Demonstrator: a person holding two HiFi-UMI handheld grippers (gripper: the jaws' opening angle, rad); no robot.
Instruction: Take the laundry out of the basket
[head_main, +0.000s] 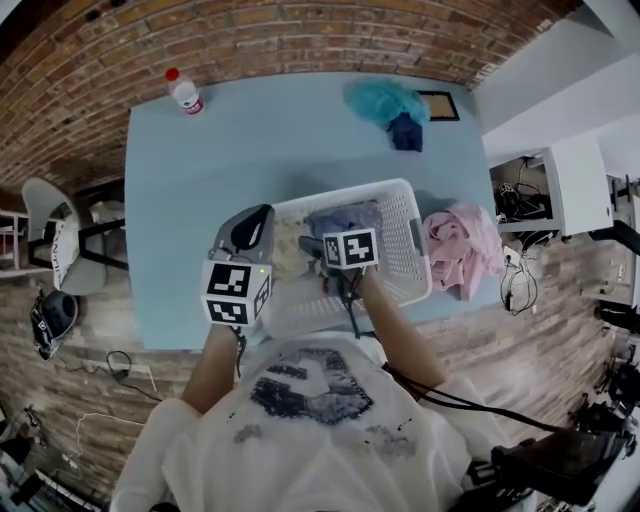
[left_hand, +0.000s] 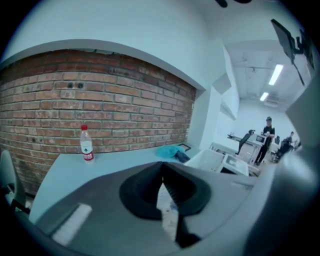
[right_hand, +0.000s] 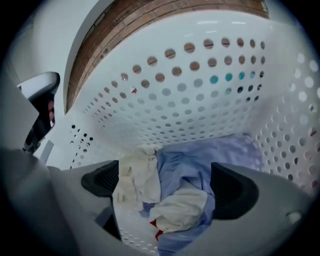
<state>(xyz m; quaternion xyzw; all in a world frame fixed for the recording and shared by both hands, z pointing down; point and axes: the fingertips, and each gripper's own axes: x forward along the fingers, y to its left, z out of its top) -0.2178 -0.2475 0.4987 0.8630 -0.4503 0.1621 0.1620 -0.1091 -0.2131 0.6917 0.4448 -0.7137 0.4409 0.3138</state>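
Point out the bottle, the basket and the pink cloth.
bottle (head_main: 185, 93): head view, on its body.
basket (head_main: 408, 245): head view, on its perforated right wall.
pink cloth (head_main: 460, 245): head view, on the middle of the heap.

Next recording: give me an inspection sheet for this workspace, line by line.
Surface: light blue table, basket at its near edge.
Job's things: white laundry basket holds a light blue shirt and a cream cloth; a pink garment lies on the table beside it.
Clutter: water bottle, teal cloth and dark blue cloth at the far edge.
Grippers: left gripper jaws together, at the basket's left rim; right gripper open over the laundry, gripping nothing.
Cables: black cable by the person's right arm; floor cables.
Surroundings: brick wall, chair.
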